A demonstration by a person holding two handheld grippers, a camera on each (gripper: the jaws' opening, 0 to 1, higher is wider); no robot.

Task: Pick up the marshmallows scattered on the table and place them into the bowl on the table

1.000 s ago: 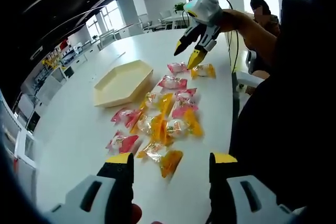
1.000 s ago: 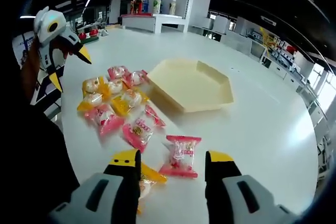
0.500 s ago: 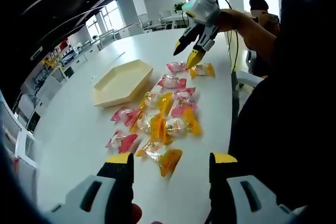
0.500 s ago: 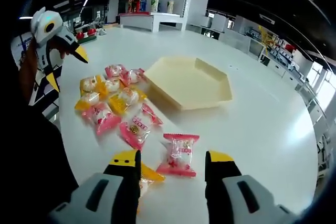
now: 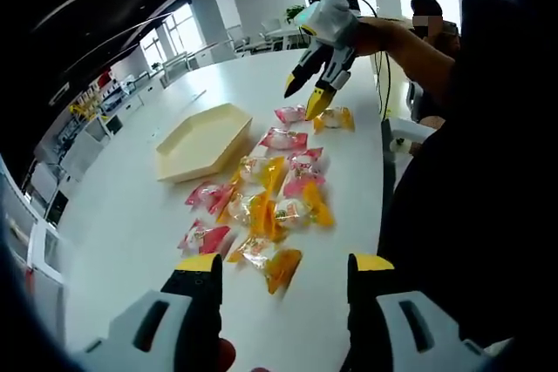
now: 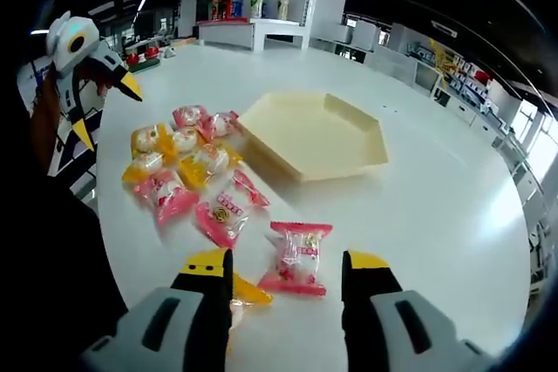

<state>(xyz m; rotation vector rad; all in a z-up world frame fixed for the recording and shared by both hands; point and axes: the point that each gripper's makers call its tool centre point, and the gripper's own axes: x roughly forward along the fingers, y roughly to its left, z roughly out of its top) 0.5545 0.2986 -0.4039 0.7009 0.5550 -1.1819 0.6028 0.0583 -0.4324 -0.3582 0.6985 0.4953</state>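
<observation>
Marshmallows (image 5: 277, 193) in pink and yellow wrappers lie scattered on our white counter (image 5: 131, 215), clustered beside the empty hexagonal bowl (image 5: 202, 137), none inside it. Our left tongs (image 5: 285, 267) hang open above the counter near its edge, gripping nothing, with a yellow packet (image 5: 281, 266) just ahead between the tips. Our right tongs (image 6: 287, 266) are also open and empty; in the right gripper view a pink packet (image 6: 298, 255) lies on the counter between their tips, untouched as far as we can tell, and another yellow packet (image 6: 244, 292) sits by the left tip. In the left gripper view these right tongs hover over the far end of the cluster
</observation>
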